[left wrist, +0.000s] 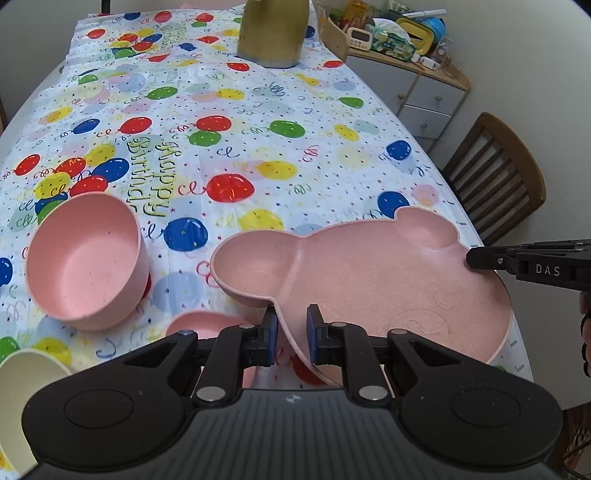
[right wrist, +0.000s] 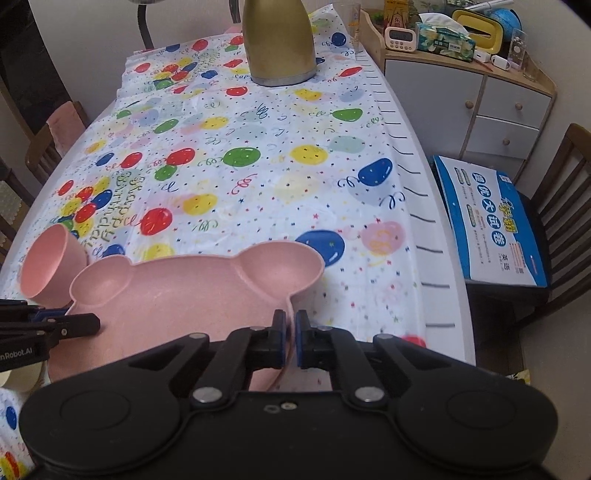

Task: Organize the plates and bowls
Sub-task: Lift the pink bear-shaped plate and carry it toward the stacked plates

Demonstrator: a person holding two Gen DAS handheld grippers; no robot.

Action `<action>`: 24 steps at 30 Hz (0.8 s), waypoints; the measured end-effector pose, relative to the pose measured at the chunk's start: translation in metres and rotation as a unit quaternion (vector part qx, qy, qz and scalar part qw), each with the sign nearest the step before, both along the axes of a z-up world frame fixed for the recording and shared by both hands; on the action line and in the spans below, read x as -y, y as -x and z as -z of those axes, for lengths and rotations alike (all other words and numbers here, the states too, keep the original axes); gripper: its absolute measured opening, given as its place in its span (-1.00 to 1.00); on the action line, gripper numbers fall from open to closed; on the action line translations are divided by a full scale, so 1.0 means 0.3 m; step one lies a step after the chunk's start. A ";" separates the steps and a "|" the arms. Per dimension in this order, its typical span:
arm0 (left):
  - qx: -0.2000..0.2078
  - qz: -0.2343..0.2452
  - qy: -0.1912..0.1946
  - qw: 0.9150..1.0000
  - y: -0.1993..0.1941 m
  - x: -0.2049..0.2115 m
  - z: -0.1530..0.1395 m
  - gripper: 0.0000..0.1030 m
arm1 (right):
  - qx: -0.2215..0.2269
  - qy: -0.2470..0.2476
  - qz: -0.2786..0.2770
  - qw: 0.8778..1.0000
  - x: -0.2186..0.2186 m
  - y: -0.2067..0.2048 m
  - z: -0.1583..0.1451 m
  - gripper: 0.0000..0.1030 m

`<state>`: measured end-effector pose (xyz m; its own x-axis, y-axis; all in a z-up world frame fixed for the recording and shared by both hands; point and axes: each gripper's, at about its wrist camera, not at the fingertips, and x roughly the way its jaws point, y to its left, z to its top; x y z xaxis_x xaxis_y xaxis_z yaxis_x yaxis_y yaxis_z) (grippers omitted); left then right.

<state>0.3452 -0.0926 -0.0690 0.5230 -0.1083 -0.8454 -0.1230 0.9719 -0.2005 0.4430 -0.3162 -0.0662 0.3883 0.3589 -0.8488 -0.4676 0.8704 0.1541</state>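
Observation:
A pink bear-shaped divided plate (left wrist: 376, 280) is held above the table near its front edge; it also shows in the right wrist view (right wrist: 184, 295). My right gripper (right wrist: 290, 338) is shut on its right rim. My left gripper (left wrist: 291, 332) straddles its left rim with the jaws a little apart, not clamped. A pink bowl (left wrist: 85, 262) stands to the left, also in the right wrist view (right wrist: 48, 269). A second pink dish (left wrist: 199, 325) lies under the left gripper, and a cream bowl (left wrist: 22, 373) at the lower left.
A gold kettle (left wrist: 273, 33) stands at the far end of the balloon tablecloth (left wrist: 258, 122). Right of the table are a cabinet (right wrist: 480, 107) with clutter, a chair (left wrist: 498, 181) and a blue box (right wrist: 491, 221) on another chair.

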 end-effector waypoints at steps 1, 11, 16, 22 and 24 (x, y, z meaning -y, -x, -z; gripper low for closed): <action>0.001 0.004 -0.001 1.000 0.018 0.008 -0.009 -0.71 | 0.000 -0.002 0.000 1.000 0.012 0.018 -0.008 -0.92; 0.006 0.032 -0.005 0.999 0.214 0.085 -0.080 -0.71 | -0.001 -0.024 0.005 1.000 0.131 0.231 -0.090 -0.92; 0.005 0.039 -0.005 0.999 0.309 0.114 -0.094 -0.71 | 0.000 -0.032 0.005 0.999 0.182 0.341 -0.121 -0.92; 0.002 0.040 -0.005 0.999 0.406 0.131 -0.096 -0.71 | 0.003 -0.038 0.009 0.999 0.225 0.467 -0.140 -0.92; 0.000 0.040 -0.005 0.999 0.432 0.138 -0.093 -0.71 | 0.003 -0.041 0.010 0.999 0.235 0.506 -0.143 -0.92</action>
